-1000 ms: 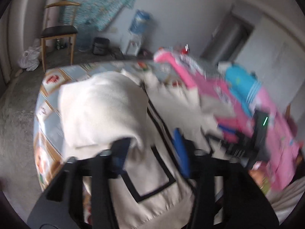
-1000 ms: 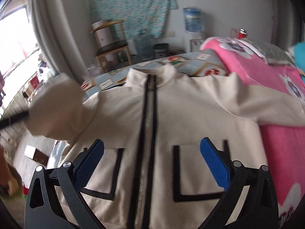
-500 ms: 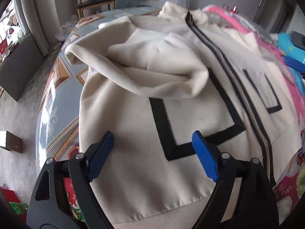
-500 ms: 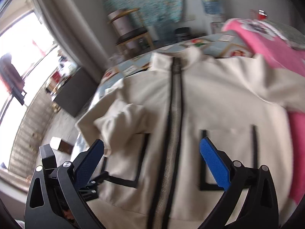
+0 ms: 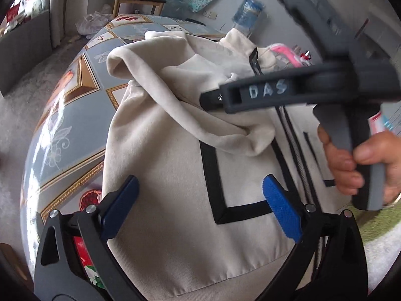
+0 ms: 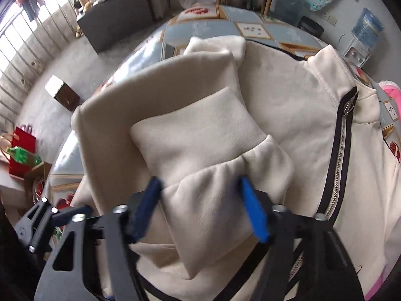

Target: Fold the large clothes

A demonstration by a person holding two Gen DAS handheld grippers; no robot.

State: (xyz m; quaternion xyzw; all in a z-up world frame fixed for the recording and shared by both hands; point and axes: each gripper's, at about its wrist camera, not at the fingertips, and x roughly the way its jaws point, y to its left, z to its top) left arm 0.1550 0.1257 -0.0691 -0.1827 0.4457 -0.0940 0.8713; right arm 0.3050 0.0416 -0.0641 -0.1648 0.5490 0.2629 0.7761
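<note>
Since a second ago the sleeve (image 6: 200,135) got dropped across the jacket (image 5: 175,225) front; right gripper (image 6: 200,200) swung over to it. Jacket lies zipped, face up, along the table's (image 5: 65,125) near edge. One sleeve in; other sleeve and body folds left, I'd say. Left gripper (image 5: 200,205) hovers over the hem, jaws opening, nothing between. Right points steeply down, jaws closing around the cuff (image 6: 213,215); hand (image 5: 361,165) grips its handle.

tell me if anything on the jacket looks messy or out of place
The sleeve lies bunched and crumpled across the front of the cream jacket rather than folded flat. The right tool is closing on its cuff end, pads at the fabric. Otherwise nothing stands out.
</note>
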